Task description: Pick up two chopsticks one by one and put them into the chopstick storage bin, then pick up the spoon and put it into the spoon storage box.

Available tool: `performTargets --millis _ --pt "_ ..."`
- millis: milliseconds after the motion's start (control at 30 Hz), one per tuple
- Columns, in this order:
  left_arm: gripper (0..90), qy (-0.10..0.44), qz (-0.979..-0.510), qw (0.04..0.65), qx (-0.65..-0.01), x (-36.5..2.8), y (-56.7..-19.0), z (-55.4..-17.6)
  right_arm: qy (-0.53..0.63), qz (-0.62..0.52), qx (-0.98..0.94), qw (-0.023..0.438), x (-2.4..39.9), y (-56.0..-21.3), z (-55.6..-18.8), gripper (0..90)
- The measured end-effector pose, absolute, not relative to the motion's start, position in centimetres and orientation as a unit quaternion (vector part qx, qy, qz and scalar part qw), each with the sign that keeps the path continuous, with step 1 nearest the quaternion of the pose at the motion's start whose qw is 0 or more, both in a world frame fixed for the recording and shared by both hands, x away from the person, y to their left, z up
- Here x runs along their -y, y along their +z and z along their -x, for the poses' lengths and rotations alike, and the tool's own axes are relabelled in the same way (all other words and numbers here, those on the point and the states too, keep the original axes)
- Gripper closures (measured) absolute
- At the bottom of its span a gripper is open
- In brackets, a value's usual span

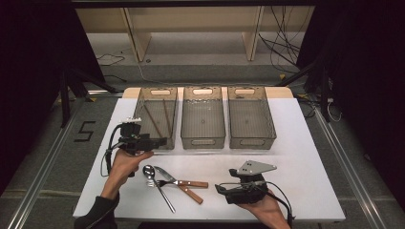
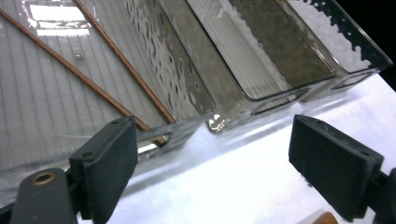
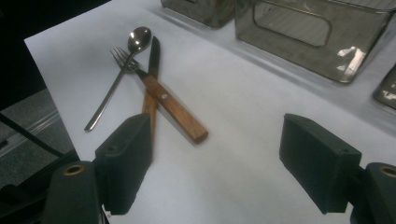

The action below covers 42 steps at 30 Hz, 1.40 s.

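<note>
Cutlery lay in a loose pile on the white worktop (image 1: 296, 157) between the two hands: a spoon (image 1: 149, 171), a fork (image 1: 165, 183) and a knife (image 1: 181, 186), the last two with wooden handles. The high view showed all three clear bins in a row at the far side, with two thin brown sticks (image 1: 155, 119) lying in the left bin (image 1: 143, 102); the middle bin (image 1: 203, 117) and right bin (image 1: 250, 117) held nothing that could be made out.

The right gripper view gave what the high view blurred: the fork's handle crossed over the knife's, and the spoon's bowl sat beside the knife blade. The cutlery lay ahead and to the left of the right gripper (image 3: 224, 158), near but not touching, and the knife handle's near end was hidden behind its left jaw. Its jaws stood wide apart with nothing between them.

The left gripper (image 2: 219, 163) hung just in front of the left bin's near wall, jaws also spread wide and holding nothing. In its view the sticks ran diagonally across the bin floor, cut off at the top edge. A small orange-brown tip at the bottom edge was too cropped to identify.
</note>
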State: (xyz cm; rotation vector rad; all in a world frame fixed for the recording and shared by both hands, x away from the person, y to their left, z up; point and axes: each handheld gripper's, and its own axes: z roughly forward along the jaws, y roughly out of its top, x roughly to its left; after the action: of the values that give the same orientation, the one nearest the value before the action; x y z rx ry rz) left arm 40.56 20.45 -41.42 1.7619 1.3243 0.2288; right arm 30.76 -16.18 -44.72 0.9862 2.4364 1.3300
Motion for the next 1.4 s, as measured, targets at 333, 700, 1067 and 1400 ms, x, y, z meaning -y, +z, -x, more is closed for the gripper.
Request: performTargets --millis 333,700,1067,1400 --pt "15.2 0.106 -0.718 0.462 -0.510 -20.6 -42.2 -37.9 0.439 -0.321 -0.836 0.080 13.7 -44.9 -31.1 26.3" --pt "15.3 0.109 -0.718 0.463 -0.509 -21.0 -42.6 -36.2 0.429 -0.308 -0.846 0.070 12.1 -45.4 -30.6 26.3" --pt "15.2 0.113 -0.722 0.465 -0.499 -20.5 -43.4 -34.7 0.427 -0.305 -0.848 0.070 11.9 -45.3 -30.5 26.2" --pt "15.2 0.117 -0.712 0.478 -0.501 -20.6 -44.6 -33.2 0.422 -0.288 -0.857 0.066 10.2 -45.3 -30.6 26.5"
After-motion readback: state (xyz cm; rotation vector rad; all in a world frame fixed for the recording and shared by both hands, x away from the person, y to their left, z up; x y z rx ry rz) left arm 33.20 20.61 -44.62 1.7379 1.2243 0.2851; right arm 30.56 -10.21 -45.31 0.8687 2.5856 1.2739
